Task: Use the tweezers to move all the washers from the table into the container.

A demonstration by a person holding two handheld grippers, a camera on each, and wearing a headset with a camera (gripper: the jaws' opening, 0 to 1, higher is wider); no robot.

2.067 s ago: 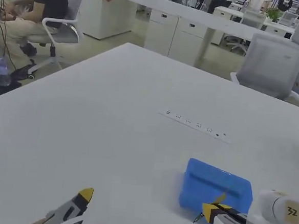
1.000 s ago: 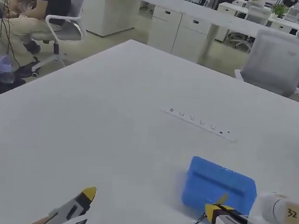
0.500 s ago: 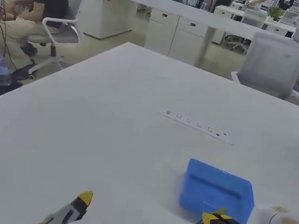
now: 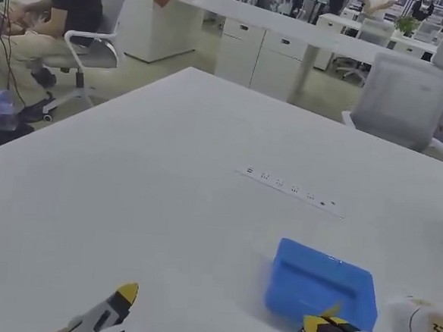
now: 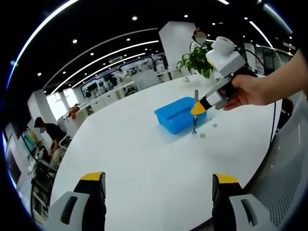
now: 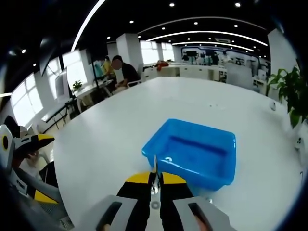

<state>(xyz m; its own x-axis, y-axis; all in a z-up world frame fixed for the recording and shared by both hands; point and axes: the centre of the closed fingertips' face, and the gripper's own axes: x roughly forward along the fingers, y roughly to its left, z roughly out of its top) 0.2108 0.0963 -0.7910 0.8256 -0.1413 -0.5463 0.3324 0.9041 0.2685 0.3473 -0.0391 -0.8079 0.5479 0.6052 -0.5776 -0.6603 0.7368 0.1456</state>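
As the right gripper [image 6: 155, 179] clamps the tweezers [image 6: 154, 166] at the container's [image 6: 211, 177] six o'clock, left gripper [image 5: 159, 178] gaping empty, a slipping tip could flick a washer [image 5: 202, 135] away.

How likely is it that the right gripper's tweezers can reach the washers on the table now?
Probably yes: the right gripper, shut on the tweezers, points them down beside two washers on the table, with nothing between.
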